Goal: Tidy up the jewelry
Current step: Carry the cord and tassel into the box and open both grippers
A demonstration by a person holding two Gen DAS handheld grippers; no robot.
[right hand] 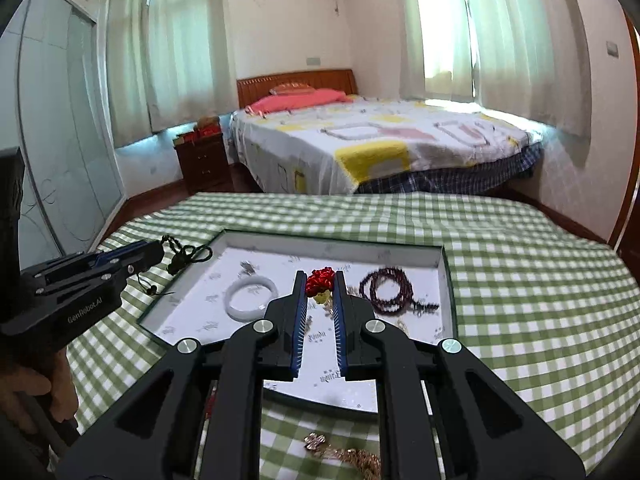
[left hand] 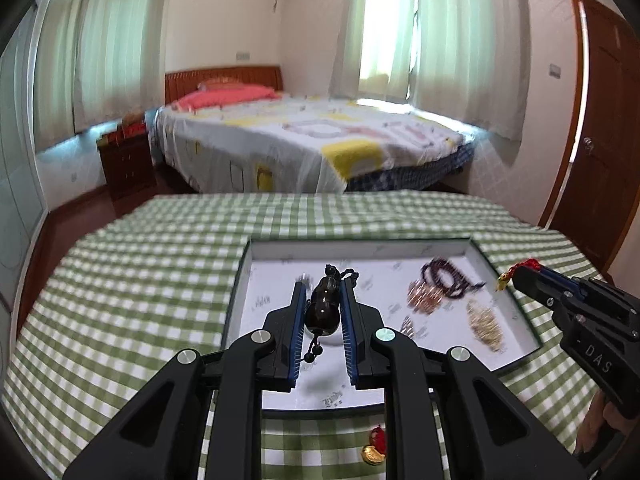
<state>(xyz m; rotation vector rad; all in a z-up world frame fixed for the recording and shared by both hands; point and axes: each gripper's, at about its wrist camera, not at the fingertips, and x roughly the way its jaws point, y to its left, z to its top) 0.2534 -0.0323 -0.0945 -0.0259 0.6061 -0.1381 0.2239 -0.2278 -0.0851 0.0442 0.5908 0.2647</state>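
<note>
Here, in the left wrist view, the left gripper (left hand: 323, 300) sits at lower centre of the frame, its jaws clenched on a dark gourd pendant (left hand: 322, 309) whose black cord and beads hang down between the blue pads. Behind it, across the middle of the frame, lies a shallow white-lined tray (left hand: 508, 354) on the green checked tablecloth (left hand: 132, 280). In the right half of the tray are a dark red bead bracelet (left hand: 444, 276), a coppery chain pile (left hand: 424, 298) just beside it, and a pale gold chain pile (left hand: 486, 324) toward the lower right. At the right edge the right gripper (left hand: 516, 276) reaches in over the tray's rim, grasping a red knot charm (left hand: 514, 270) with a small gold piece dangling. At the bottom centre, on the cloth outside the tray, lies a gold ingot charm (left hand: 374, 450) with a red loop.

In the right wrist view, the right gripper (right hand: 320, 286) fills the lower centre, jaws closed on the red knot charm (right hand: 320, 280), with a yellow piece just below it. The tray (right hand: 332, 242) spreads behind; a white jade bangle (right hand: 251, 298) lies left of centre, the dark red bead bracelet (right hand: 386, 292) right of centre. At the left edge the left gripper (right hand: 158, 254) holds the gourd pendant (right hand: 178, 260), its cord looping over the tray's upper left corner. At the bottom centre a rose-gold chain (right hand: 348, 454) lies on the tablecloth (right hand: 520, 280).
</note>
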